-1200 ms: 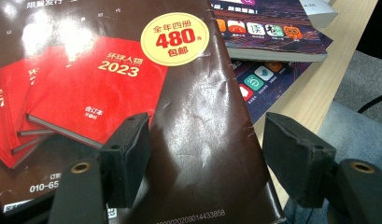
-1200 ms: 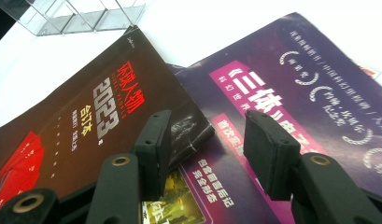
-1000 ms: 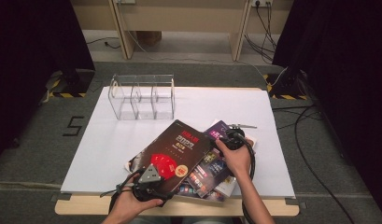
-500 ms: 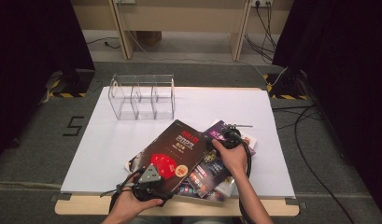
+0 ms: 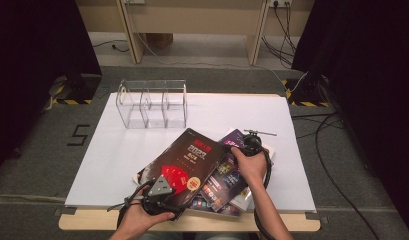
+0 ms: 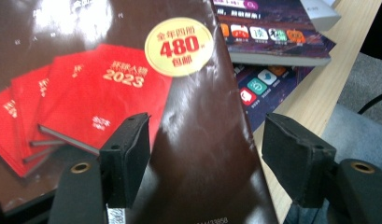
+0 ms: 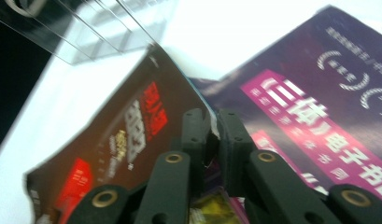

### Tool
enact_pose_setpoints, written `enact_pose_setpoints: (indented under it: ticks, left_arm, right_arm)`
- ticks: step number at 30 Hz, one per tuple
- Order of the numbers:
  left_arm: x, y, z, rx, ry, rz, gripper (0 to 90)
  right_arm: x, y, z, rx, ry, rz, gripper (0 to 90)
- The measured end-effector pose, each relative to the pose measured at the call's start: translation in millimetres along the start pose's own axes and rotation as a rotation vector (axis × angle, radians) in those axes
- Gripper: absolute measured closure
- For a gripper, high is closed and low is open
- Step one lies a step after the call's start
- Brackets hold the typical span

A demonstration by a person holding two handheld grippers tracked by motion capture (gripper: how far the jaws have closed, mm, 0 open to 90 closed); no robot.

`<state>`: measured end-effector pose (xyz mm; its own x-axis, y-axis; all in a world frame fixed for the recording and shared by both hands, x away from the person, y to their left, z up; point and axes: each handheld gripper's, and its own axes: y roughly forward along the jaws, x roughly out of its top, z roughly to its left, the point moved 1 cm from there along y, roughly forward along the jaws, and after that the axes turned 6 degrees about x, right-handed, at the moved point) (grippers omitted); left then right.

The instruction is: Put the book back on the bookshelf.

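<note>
High view: the dark magazine is lying at lower centre on the white table, overlapping the purple magazine.

Left gripper view: the left gripper is standing open above the cover.

Right gripper view: the right gripper, having just been closing, is pinching the dark magazine's edge.

The dark magazine carries "2023" on its pictured red books — a gold sticker reads "480".

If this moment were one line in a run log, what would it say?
right gripper: jaws just closed on brown magazine edge | left gripper: open, astride its near corner | purple magazine: underneath | clear organizer: empty
</note>
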<state>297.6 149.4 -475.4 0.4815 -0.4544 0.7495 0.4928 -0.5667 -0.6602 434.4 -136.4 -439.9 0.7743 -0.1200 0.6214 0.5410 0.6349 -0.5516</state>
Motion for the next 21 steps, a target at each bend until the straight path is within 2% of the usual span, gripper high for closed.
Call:
enact_pose_setpoints:
  ticks: [6, 9, 16, 17, 18, 21]
  left_arm:
    - [8.0, -4.3, 1.3, 0.028, -0.001, -0.033, 31.9]
    - [11.5, -4.8, 1.6, 0.037, 0.001, -0.044, 31.4]
    - [24.6, -7.1, 2.8, 0.056, 0.005, -0.078, 31.1]
    - [24.6, -7.1, 2.8, 0.056, 0.005, -0.078, 31.2]
    - [29.4, -7.6, 2.8, 0.059, 0.006, -0.090, 31.1]
    - [36.6, -8.0, 2.3, 0.069, 0.004, -0.109, 31.1]
  right_arm:
    - [3.3, -7.8, 17.5, 0.050, 0.016, -0.074, 86.8]
    - [5.9, -10.9, 27.5, 0.067, 0.004, -0.106, 87.4]
    - [15.0, -20.9, 53.2, 0.098, -0.045, -0.188, 87.7]
    - [15.0, -20.9, 53.2, 0.098, -0.045, -0.188, 87.7]
    - [17.1, -24.2, 60.6, 0.100, -0.072, -0.213, 87.8]
    - [19.7, -29.3, 72.0, 0.107, -0.096, -0.248, 87.8]
